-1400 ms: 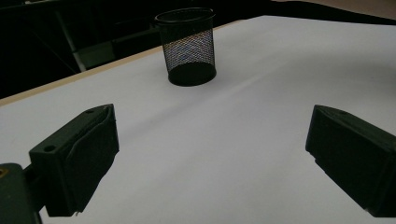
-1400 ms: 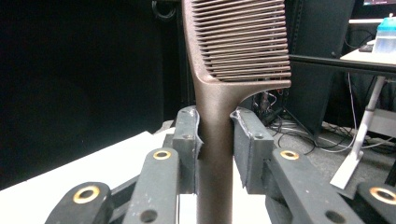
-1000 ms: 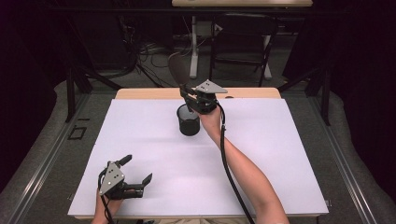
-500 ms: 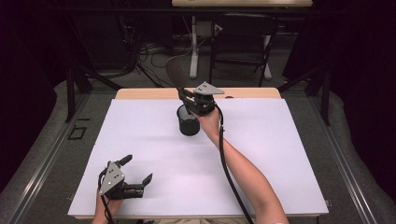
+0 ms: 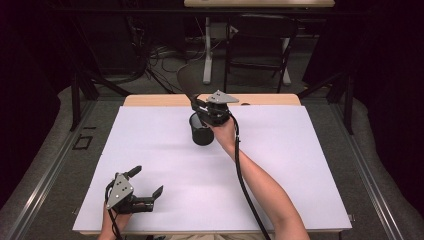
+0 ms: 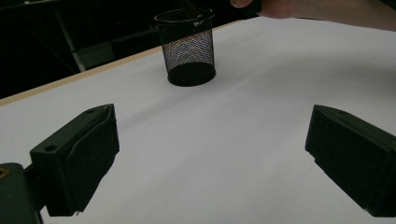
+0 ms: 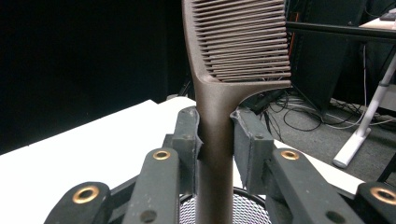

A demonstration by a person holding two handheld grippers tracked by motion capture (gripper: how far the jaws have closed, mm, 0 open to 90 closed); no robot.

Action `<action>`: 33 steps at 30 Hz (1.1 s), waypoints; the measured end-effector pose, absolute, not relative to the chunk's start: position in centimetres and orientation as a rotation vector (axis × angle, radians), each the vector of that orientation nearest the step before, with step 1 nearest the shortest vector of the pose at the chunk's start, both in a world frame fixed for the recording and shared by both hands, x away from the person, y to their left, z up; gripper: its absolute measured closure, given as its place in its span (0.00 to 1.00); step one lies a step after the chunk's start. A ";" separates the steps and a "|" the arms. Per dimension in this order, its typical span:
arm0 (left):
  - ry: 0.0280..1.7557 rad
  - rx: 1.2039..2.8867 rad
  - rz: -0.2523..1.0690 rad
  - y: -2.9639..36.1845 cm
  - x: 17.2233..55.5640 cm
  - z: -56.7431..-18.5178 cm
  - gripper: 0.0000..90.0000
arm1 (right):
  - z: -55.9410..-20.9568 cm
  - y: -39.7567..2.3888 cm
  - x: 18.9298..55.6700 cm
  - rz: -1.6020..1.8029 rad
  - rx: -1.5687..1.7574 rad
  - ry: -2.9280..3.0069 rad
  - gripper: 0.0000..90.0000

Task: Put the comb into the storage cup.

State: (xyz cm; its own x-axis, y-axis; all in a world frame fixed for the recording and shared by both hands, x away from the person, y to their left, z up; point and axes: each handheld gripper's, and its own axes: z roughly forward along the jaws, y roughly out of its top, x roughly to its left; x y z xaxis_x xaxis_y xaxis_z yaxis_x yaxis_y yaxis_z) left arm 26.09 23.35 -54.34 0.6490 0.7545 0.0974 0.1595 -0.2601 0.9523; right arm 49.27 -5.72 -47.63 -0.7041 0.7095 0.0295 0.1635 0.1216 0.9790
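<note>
Nothing has shifted over the last second: my right gripper [image 7: 216, 135] stays clenched on the comb [image 7: 219, 107] handle, its lower end inside the mesh cup [image 5: 202, 131] at the table's [image 5: 310, 165] far edge (teeth upward). Insertion looks nearly complete; release pending. Left gripper [image 5: 146, 192] idle, jaws apart.

The right gripper [image 5: 202, 107] has shifted slightly, carrying the comb [image 5: 188, 82] over the cup [image 5: 201, 130]; little else differs.

Each black hand-held gripper [image 5: 137, 186] carries a grey three-cornered plate, brass-ringed screws, trailing cable.
</note>
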 end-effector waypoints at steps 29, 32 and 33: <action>0.738 1.773 0.683 23.4 26.0 -54.3 0.04 | -49.5 -6.4 48.9 1.513 0.880 2.009 0.75; 0.739 1.772 0.683 23.5 26.0 -54.3 0.04 | -49.4 -6.8 48.6 1.465 0.909 2.033 0.61; 0.740 1.773 0.683 23.4 26.0 -54.3 0.04 | -49.4 -6.8 48.6 1.465 0.909 2.033 0.61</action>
State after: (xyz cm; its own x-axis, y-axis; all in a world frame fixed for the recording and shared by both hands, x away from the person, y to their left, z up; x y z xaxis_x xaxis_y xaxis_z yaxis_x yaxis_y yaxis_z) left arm 26.00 23.44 -54.29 0.6460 0.7569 0.0990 0.1586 -0.2599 0.9525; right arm 48.61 -6.79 -49.41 -0.6692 0.7430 0.0042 0.2391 0.2100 0.9480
